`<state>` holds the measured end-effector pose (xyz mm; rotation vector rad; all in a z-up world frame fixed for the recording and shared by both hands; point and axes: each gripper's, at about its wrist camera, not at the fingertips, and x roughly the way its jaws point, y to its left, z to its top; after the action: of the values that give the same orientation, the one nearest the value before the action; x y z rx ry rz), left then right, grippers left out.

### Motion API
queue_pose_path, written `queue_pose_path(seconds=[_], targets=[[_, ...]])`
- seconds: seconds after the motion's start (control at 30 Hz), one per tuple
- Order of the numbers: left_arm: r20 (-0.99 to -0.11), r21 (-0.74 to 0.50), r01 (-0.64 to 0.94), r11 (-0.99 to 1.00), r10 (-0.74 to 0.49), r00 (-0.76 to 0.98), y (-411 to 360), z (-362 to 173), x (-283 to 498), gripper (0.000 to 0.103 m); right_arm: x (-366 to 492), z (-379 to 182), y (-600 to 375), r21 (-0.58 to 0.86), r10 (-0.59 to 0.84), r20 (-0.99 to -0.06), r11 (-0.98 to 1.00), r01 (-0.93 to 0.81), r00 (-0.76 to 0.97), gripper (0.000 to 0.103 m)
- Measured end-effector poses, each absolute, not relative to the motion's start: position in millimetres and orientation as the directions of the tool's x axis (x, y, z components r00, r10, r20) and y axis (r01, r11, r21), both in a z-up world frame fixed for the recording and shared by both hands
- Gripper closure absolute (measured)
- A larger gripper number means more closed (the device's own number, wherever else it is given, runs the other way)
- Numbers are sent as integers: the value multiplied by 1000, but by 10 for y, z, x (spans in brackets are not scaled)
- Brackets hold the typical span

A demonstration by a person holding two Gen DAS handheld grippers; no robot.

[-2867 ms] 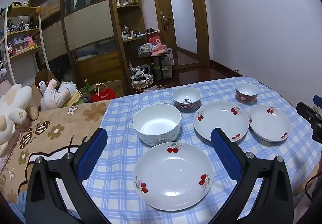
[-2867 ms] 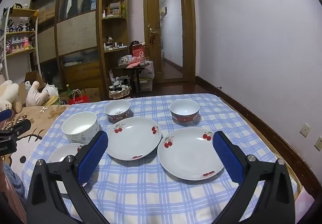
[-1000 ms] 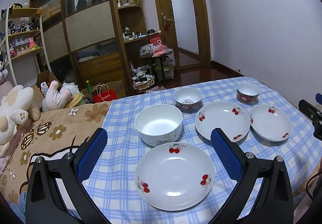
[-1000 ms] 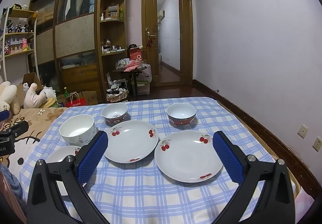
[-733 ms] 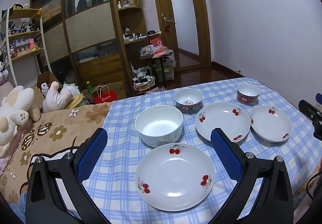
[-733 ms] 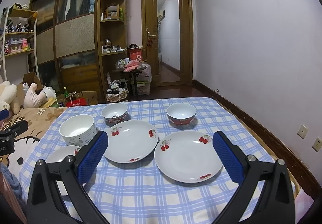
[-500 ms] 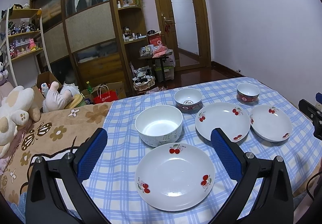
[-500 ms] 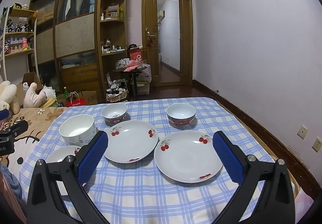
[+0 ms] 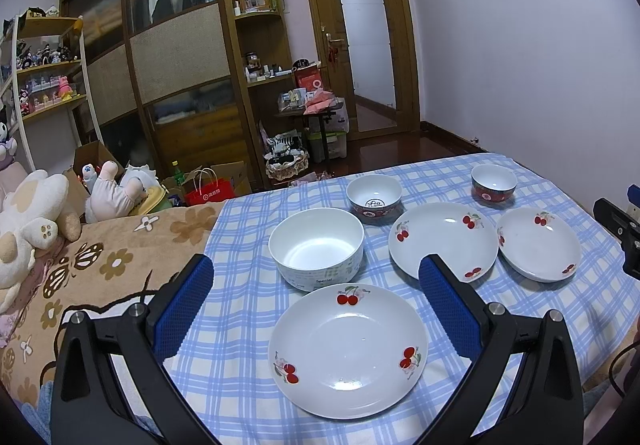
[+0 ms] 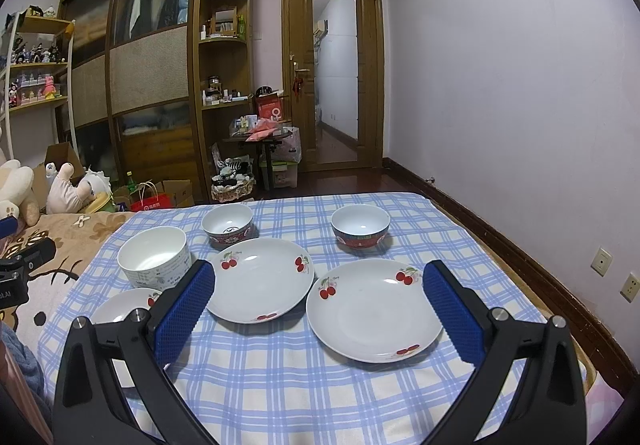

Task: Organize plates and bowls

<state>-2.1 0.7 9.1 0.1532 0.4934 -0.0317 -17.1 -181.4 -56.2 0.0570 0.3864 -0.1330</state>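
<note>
On a blue checked tablecloth lie three white cherry plates: a near one, a middle one and a right one. A large white bowl and two small red-sided bowls stand behind them. My left gripper is open and empty, held above the near plate. My right gripper is open and empty, above the right plate, with the middle plate, white bowl and small bowls beyond.
A brown flowered blanket with plush toys lies left of the cloth. The cloth's right edge drops toward the wall. Wardrobe and shelves stand far behind. The right gripper's body shows at the left view's right edge.
Both grippers have drifted only slightly; the dishes have not moved and both grippers stay open.
</note>
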Motion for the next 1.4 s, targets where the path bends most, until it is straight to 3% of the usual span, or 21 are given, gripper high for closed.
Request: queue_pose_path(seconds=[0.63,1.4], targets=[[-506,144,77,987,7,863,34,45,35,2,-158,-590,-1795,17,-110,-387,992,126,915,0],[-776,85,37,996,43,629,541,-374,977,2,517,-882,-1187,43,68,-563,998,-52,824,0]])
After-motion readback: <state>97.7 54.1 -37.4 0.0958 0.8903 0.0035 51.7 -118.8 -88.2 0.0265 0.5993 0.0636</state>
